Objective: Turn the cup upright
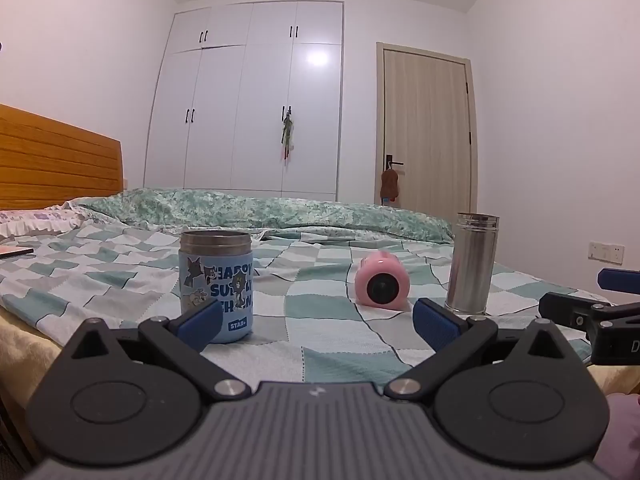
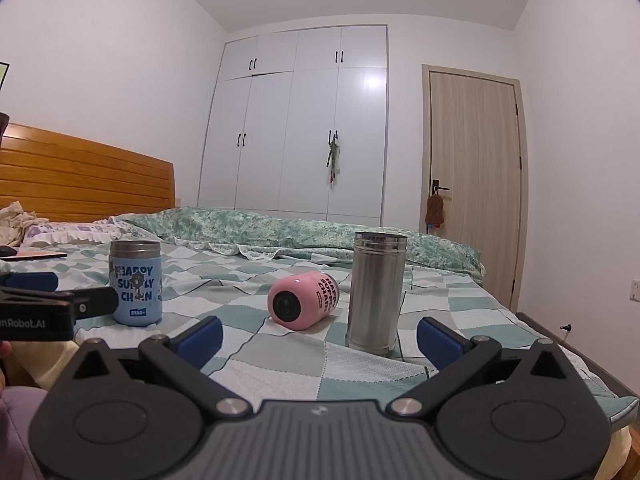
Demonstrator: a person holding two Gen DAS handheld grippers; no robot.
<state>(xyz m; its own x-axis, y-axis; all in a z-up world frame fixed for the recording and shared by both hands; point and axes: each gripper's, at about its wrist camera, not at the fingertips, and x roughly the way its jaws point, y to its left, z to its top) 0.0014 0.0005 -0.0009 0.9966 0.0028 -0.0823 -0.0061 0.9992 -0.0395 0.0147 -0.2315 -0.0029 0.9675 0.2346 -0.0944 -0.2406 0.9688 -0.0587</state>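
Observation:
A pink cup (image 1: 382,284) lies on its side on the checked bedspread, its dark end facing me; it also shows in the right wrist view (image 2: 303,301). A blue printed cup (image 1: 217,286) (image 2: 136,283) stands upright to its left. A tall steel cup (image 1: 472,263) (image 2: 375,293) stands upright to its right. My left gripper (image 1: 316,326) is open and empty, near the bed's front edge, short of the pink cup. My right gripper (image 2: 318,340) is open and empty, also short of the cups.
The checked bedspread (image 2: 280,364) covers the bed; a green quilt (image 2: 280,228) lies bunched behind the cups. A wooden headboard (image 2: 80,176) is at the left, white wardrobes (image 2: 300,128) and a door (image 2: 472,168) behind. A phone (image 2: 32,255) lies far left.

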